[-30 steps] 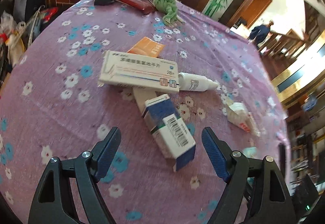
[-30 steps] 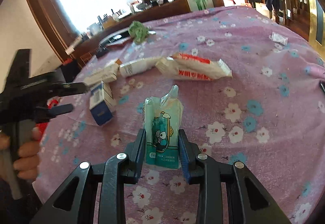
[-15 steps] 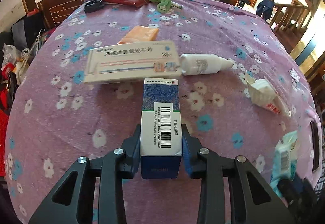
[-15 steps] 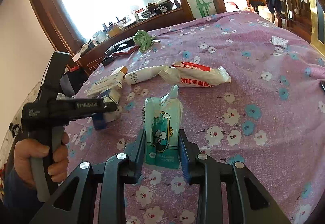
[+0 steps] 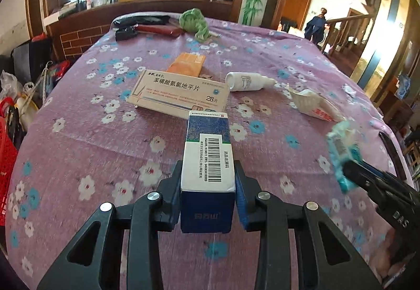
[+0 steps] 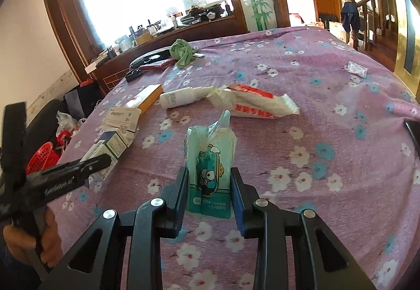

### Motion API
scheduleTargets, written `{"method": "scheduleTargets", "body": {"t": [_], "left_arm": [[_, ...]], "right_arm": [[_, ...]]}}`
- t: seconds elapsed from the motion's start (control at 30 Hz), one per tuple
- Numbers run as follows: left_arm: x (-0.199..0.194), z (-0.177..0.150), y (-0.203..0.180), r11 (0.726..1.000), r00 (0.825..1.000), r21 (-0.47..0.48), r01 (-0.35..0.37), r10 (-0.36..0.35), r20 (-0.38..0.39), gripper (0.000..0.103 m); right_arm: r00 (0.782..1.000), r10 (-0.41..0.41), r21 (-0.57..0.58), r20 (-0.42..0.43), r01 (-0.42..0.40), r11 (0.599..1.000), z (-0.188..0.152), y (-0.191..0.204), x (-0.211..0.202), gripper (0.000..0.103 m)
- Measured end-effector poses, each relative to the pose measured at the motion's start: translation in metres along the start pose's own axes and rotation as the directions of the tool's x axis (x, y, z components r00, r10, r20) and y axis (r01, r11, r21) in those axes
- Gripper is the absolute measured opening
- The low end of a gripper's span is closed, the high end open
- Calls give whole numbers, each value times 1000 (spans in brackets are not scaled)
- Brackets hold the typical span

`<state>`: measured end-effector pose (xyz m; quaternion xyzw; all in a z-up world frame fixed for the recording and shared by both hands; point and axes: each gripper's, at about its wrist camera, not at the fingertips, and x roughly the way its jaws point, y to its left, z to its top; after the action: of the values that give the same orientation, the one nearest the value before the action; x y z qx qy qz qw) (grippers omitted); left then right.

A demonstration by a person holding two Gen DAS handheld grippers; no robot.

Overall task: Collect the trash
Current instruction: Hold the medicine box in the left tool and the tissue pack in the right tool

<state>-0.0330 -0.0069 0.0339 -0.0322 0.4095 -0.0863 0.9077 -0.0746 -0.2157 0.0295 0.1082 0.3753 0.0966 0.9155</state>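
Note:
My left gripper is shut on a blue-and-white medicine box and holds it over the purple flowered tablecloth. My right gripper is shut on a teal tissue packet above the cloth. On the table lie a flat white pill box, an orange box, a white bottle and a white-and-red wrapper. In the right wrist view the left gripper shows at the left with its box.
A green cloth, black items and a red case lie at the table's far end. A small white sachet lies far right. A red basket stands left of the table. A dark object lies at the right edge.
My left gripper closed on the blue-and-white box and lifted it off the table. My right gripper kept its hold on the tissue packet and shifted slightly.

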Motion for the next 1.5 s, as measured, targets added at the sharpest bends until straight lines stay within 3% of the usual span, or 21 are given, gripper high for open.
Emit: {"method": "scheduleTargets", "body": {"t": [0.3, 0.6, 0.87, 1.03, 1.5], "left_arm": [[-13, -24, 13, 999, 999, -10, 43, -42, 4, 33], [-37, -52, 8, 991, 992, 53, 124, -124, -4, 33], [-43, -51, 11, 997, 993, 56, 49, -55, 108, 33], [-53, -46, 11, 998, 980, 54, -25, 13, 199, 33], [-48, -42, 18, 993, 969, -1, -119, 117, 216, 33]], "right_arm": [[1000, 16, -68, -16, -17, 998, -3, 36, 8, 33], [999, 18, -84, -31, -20, 996, -7, 43, 17, 33], [1000, 18, -118, -5, -19, 993, -10, 49, 13, 33], [1000, 21, -150, 8, -19, 989, -12, 55, 11, 33], [999, 41, -167, 14, -38, 985, -14, 58, 9, 33]]}}
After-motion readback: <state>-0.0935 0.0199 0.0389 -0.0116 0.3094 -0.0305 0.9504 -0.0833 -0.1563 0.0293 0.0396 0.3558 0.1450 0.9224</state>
